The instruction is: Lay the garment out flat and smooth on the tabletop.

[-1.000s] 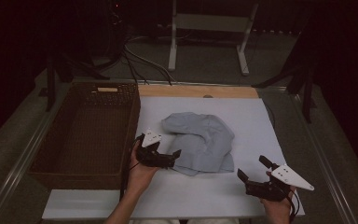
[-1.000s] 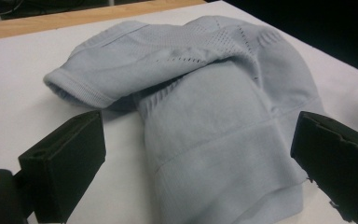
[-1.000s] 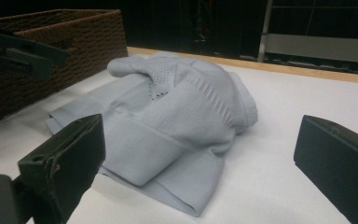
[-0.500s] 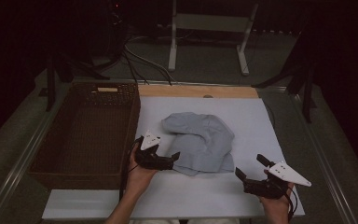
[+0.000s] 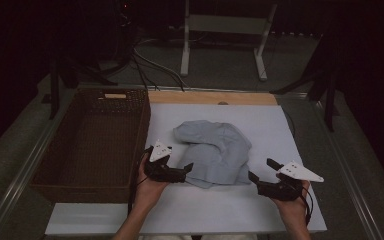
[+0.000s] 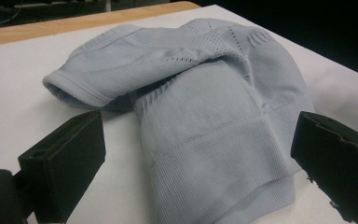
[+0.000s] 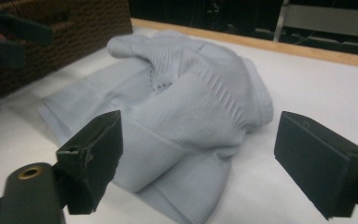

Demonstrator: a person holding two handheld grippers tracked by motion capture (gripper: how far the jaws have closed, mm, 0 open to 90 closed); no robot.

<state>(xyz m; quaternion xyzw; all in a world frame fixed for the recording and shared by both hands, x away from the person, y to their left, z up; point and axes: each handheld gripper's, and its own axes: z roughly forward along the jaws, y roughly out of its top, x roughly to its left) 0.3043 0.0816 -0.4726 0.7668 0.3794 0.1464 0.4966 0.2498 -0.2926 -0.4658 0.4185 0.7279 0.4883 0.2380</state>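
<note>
Left hand-held gripper [image 5: 187,170] sits low in the person's left hand [image 5: 150,186], forearm coming up from the bottom edge, jaws level and pointing right. Jaws stand wide apart, pads pressing on nothing. Right hand-held gripper [image 5: 261,170] is held in the right hand [image 5: 291,202] near the bottom right, jaws aimed up and left, grey three-cornered plate on top. Its jaws have just been closing a little but are still wide, nothing pinched between them.
</note>
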